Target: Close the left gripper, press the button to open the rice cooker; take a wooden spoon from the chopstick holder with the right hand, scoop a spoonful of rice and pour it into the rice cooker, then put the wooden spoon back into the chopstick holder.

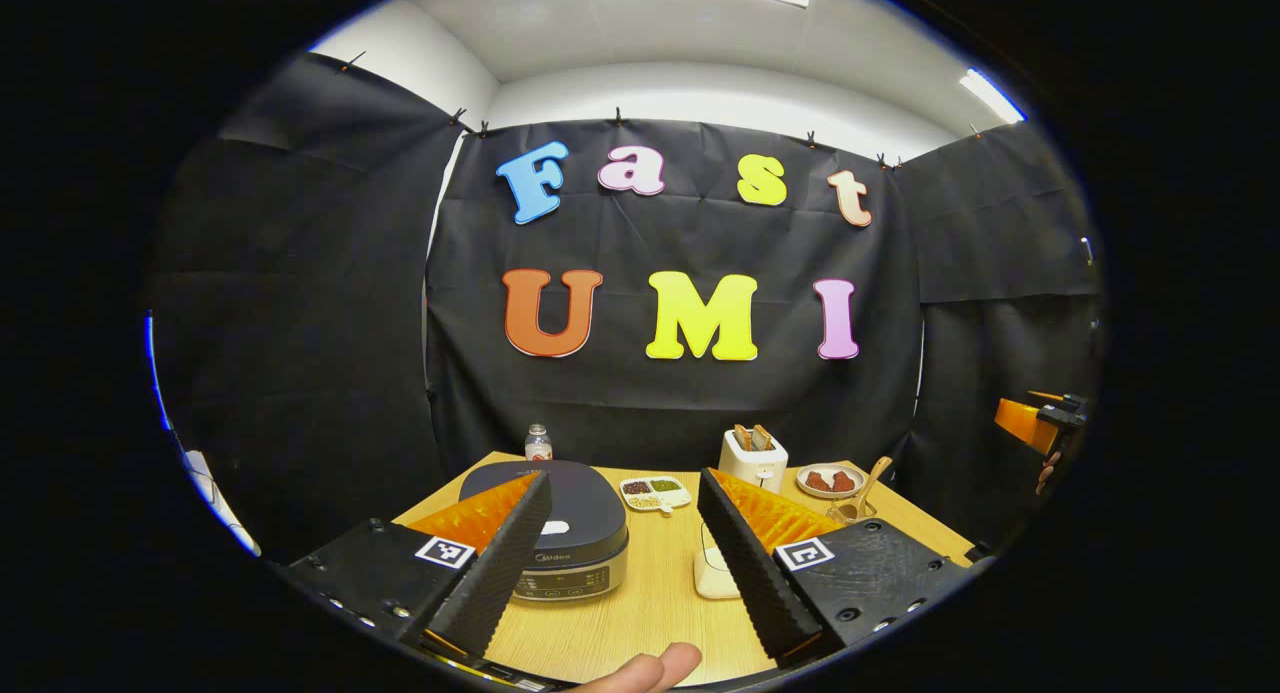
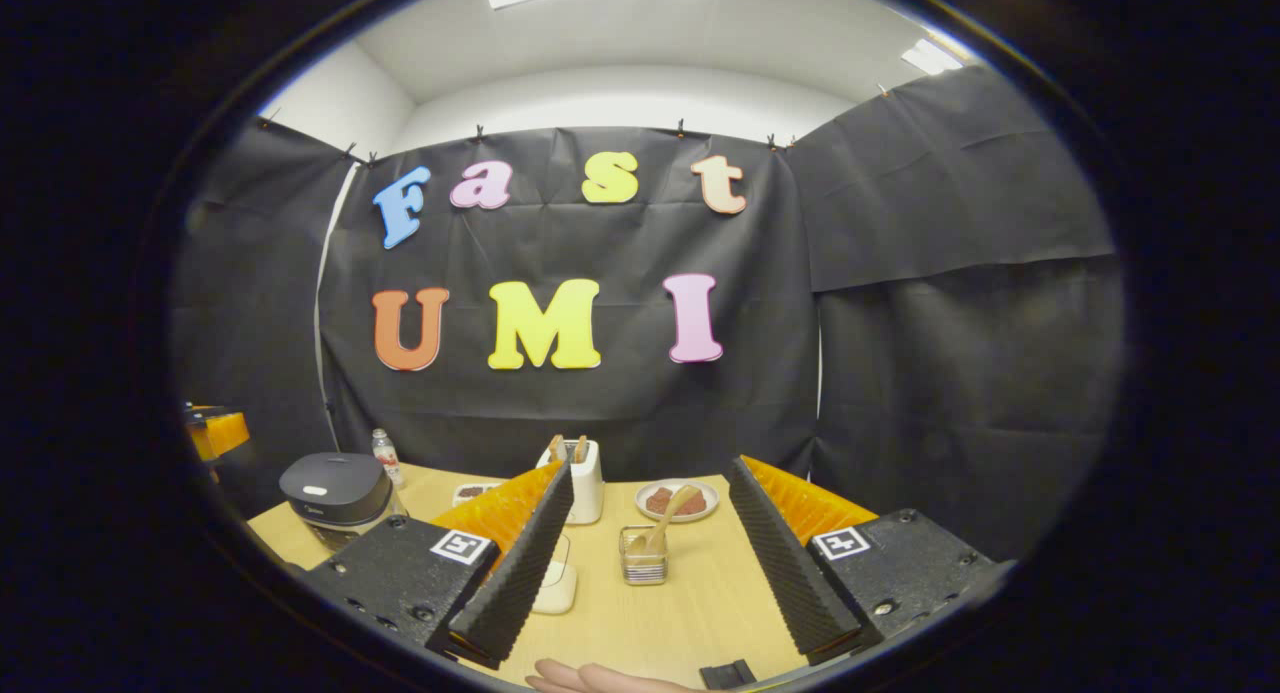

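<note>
Nothing of the task done yet, judging by the scene. Dark grey, flat-lidded rice cooker [image 1: 555,533] shut, sitting on the pale wooden table [image 1: 650,613] ahead of the left gripper [image 1: 625,518], just behind its left finger, white lid button [image 1: 555,526] unpressed. Left gripper spread wide, holding nothing; closing it comes first, then the press.

Right gripper [image 2: 648,508] likewise wide and empty, aimed at the small clear-walled chopstick holder [image 2: 643,558] straight ahead between its fingers. Light wooden spoon [image 2: 662,521] leaning in that holder, untouched. All left to do: lifting the spoon, scooping, pouring, returning it.

Counted: one rice cooker, one wooden spoon, one holder, one white toaster [image 2: 583,481] with bread in its slots beyond the right gripper's left finger, one round plate [image 2: 676,500] of reddish-brown pieces behind the holder, one small bottle [image 1: 538,443] behind the cooker, one divided white dish [image 1: 655,492] of grains between the left gripper's fingers. Rice supply presumably that dish; cannot tell for sure.
</note>
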Tool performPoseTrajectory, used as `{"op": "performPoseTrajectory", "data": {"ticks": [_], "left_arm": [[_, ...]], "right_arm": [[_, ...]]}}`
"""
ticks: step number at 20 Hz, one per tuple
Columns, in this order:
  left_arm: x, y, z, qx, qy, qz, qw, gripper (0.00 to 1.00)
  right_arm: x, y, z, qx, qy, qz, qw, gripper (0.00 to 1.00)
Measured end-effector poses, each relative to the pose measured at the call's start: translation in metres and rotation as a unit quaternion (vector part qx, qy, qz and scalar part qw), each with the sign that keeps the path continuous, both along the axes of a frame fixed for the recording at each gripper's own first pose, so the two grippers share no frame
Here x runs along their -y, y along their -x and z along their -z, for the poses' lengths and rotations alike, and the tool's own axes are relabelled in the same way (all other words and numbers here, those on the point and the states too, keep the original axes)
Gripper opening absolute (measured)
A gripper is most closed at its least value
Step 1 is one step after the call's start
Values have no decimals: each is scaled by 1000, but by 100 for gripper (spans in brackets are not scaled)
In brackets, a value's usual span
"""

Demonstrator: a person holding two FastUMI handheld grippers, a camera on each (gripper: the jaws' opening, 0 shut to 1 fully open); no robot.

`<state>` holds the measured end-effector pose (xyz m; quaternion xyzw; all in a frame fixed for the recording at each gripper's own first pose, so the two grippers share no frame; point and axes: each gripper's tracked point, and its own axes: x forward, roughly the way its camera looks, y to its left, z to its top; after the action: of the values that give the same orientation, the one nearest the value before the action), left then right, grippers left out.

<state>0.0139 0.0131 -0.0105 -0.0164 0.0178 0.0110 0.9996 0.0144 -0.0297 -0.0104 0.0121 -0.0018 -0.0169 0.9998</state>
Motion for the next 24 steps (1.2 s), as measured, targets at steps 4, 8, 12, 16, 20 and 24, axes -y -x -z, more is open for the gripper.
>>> {"op": "performPoseTrajectory", "data": {"ticks": [4, 8, 12, 16, 20, 24], "left_arm": [[-7, -7, 0, 5, 6, -15, 1000, 93], [-12, -22, -5, 23, -13, -19, 999, 67], [-20, -44, 14, -19, -16, -26, 999, 28], [-39, -56, 56, -117, -5, -52, 992, 3], [-56, -94, 96, -193, -7, -70, 979, 0], [-66, -111, 115, -236, -21, -83, 968, 0]], "right_arm": [[-1, -5, 5, -2, -2, -7, 1000, 94], [1, -12, 10, 4, 3, -8, 1000, 100], [9, -20, 13, 14, 10, 6, 1000, 100], [12, -29, 16, 23, 25, 16, 999, 100], [19, -39, 24, 24, 27, 18, 999, 94], [23, -48, 40, 14, 33, 18, 999, 100]]}}
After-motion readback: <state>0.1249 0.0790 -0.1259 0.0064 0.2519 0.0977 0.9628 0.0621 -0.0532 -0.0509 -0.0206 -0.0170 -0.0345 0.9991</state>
